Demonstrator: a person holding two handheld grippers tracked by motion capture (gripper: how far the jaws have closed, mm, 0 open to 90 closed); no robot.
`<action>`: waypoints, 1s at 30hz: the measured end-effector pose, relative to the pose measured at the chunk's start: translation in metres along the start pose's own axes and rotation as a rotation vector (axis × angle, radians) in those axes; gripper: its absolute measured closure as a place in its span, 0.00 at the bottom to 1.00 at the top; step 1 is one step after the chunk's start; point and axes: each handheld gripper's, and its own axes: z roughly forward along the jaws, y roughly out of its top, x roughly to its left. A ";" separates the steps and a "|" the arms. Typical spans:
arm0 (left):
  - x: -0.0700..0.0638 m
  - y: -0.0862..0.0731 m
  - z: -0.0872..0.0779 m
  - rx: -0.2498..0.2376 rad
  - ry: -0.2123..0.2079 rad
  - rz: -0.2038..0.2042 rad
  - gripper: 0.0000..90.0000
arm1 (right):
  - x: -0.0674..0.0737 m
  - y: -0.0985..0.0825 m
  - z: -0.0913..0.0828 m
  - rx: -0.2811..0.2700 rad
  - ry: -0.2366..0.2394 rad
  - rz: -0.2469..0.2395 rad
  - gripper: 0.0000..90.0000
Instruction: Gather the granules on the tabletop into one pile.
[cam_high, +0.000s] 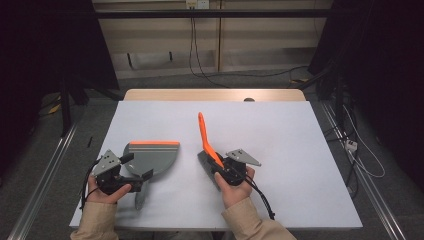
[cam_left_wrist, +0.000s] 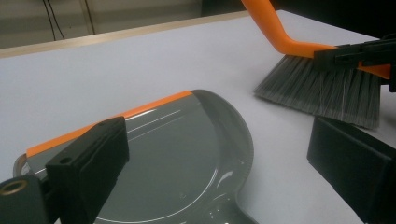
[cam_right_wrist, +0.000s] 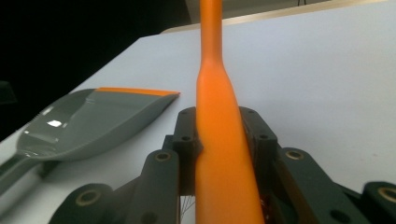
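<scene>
A: While the right gripper (cam_high: 220, 167) sits just right of the dustpan (cam_high: 152, 156), what's it got?
B: Hand brush (cam_high: 206, 141), clamped by the orange handle. Right gripper view: both jaws pressed on the handle's wide part, handle running straight up btwn them.
A: Bristles?
B: Grey, down on the white table (cam_high: 280, 150), near the dustpan's curved side, not touching it. See brush (cam_left_wrist: 322, 88) in the left gripper view. Handle tilts up & away from the pan.
A: Left gripper (cam_high: 134, 179)?
B: Jaws spread wide, nothing pinched. It's over the dustpan's near end, where the pan narrows to its grey handle. Left gripper view looks across the pan (cam_left_wrist: 182, 154) btwn the two black jaws.
A: Pan itself?
B: Flat on the table, grey w/ an orange lip along its straight far edge. Seen low & side-on, dustpan (cam_right_wrist: 93, 123), from the right gripper.
A: Hands?
B: Left hand (cam_high: 102, 192) and right hand (cam_high: 235, 187) each grip a tool body, nearer the table's front edge than the pan.
</scene>
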 end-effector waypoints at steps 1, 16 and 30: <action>0.000 0.000 0.000 0.000 0.000 0.002 0.06 | 0.001 0.002 0.000 -0.007 0.017 0.009 0.79; -0.004 0.000 -0.001 0.024 0.001 -0.012 0.06 | -0.053 0.043 -0.043 -0.055 0.016 -0.202 0.79; -0.014 -0.006 -0.006 0.082 0.013 -0.042 0.06 | -0.097 0.033 -0.060 0.020 0.012 -0.326 0.79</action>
